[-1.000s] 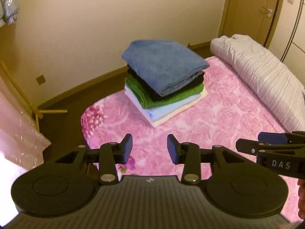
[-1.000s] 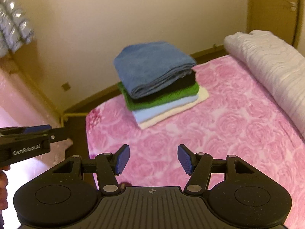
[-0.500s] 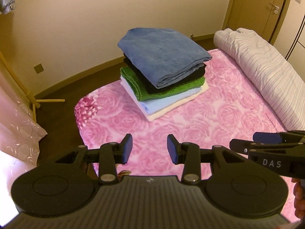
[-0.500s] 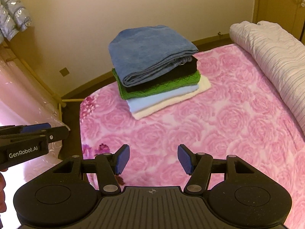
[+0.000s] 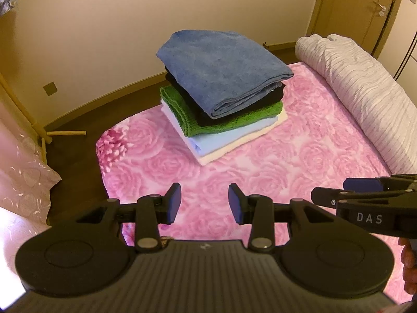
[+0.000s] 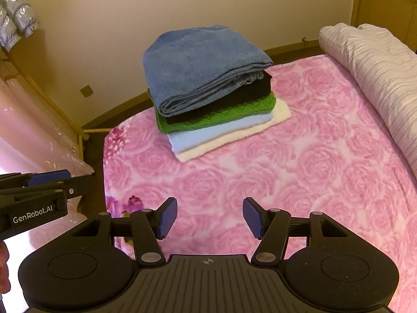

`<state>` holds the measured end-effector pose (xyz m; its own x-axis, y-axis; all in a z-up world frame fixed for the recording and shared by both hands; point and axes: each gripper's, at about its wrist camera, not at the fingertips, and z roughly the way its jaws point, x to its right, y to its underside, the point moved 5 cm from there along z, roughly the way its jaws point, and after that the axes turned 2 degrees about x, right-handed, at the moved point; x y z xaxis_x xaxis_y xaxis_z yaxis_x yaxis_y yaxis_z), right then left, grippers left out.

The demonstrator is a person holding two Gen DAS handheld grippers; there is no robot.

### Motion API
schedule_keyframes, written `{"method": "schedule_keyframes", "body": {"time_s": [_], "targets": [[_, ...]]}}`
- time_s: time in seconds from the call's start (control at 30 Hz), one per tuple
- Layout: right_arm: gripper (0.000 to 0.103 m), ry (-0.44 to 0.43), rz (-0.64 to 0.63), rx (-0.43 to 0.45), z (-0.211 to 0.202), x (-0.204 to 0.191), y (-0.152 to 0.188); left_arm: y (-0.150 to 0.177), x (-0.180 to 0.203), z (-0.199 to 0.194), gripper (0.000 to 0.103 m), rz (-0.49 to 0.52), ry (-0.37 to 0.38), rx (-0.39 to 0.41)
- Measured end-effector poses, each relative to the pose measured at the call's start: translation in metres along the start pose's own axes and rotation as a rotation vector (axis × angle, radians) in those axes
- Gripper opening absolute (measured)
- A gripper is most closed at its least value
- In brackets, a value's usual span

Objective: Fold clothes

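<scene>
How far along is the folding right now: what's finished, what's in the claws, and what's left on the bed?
Done: five folded pieces sit stacked on the pink blanket, blue towel on top, then black, green, light blue and cream. In hand: nothing; the left claw and right claw are both open and empty above bare blanket. Left: no unfolded garment shows; only the rolled striped quilt lies alongside.
</scene>
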<state>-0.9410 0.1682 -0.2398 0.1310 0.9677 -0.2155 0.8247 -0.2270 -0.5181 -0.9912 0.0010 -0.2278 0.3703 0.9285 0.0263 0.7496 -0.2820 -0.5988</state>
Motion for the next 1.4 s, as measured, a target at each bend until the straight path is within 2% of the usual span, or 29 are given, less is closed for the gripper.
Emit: {"method": "schedule_keyframes", "body": {"time_s": [0.6,1.13,1.4], "targets": [[0.060,0.006,0.014,-0.071,0.047,0.018,-0.017,-0.012,0.000,0.046,0.036,0.046,-0.023,-0.041],[0.060,0.005,0.011,-0.089,0.065,0.016,-0.030,-0.023,-0.009,0.061,0.036,0.023,-0.023,-0.047],[0.060,0.008,0.006,-0.077,0.060,0.008,-0.031,-0.026,-0.013,0.048,0.036,0.020,-0.028,0.015]]}}
